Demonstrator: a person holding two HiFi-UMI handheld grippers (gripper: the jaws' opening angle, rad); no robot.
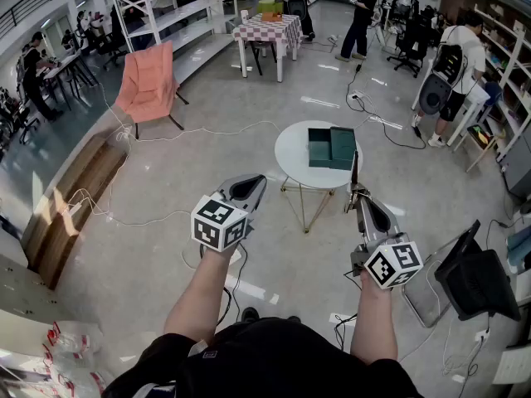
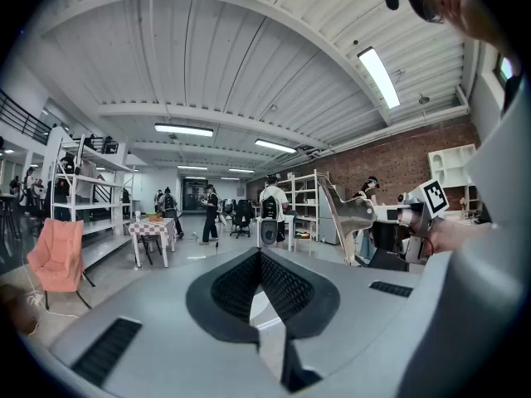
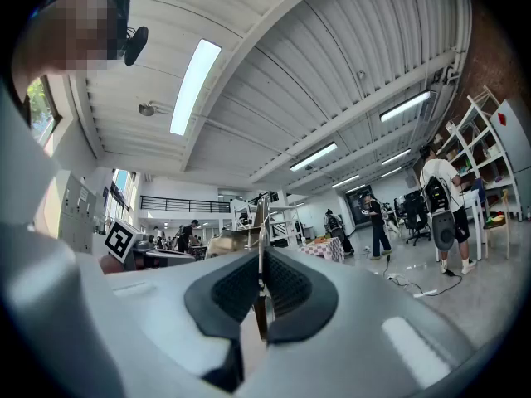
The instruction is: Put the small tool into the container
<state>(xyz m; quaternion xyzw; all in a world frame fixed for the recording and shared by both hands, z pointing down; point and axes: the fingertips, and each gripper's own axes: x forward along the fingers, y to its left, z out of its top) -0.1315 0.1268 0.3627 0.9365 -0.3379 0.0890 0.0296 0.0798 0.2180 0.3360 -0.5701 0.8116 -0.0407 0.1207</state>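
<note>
A dark green container (image 1: 332,148) lies open on the round white table (image 1: 290,156) ahead of me. My right gripper (image 1: 356,192) is shut on a small thin tool (image 1: 354,169), which sticks up past the jaws just in front of the table's near right edge. In the right gripper view the tool (image 3: 260,259) shows as a narrow blade pinched between the pads, pointing up. To the table's near left, my left gripper (image 1: 258,182) is shut with nothing in it. The left gripper view shows the closed gripper (image 2: 261,257) and, off to its right, the right gripper (image 2: 344,210).
Cables (image 1: 199,131) run over the floor around the table. A pink chair (image 1: 148,81) stands at the back left and a checkered table (image 1: 267,30) behind. A black monitor (image 1: 477,276) sits low at the right. People stand by shelves (image 1: 498,65) at the far right.
</note>
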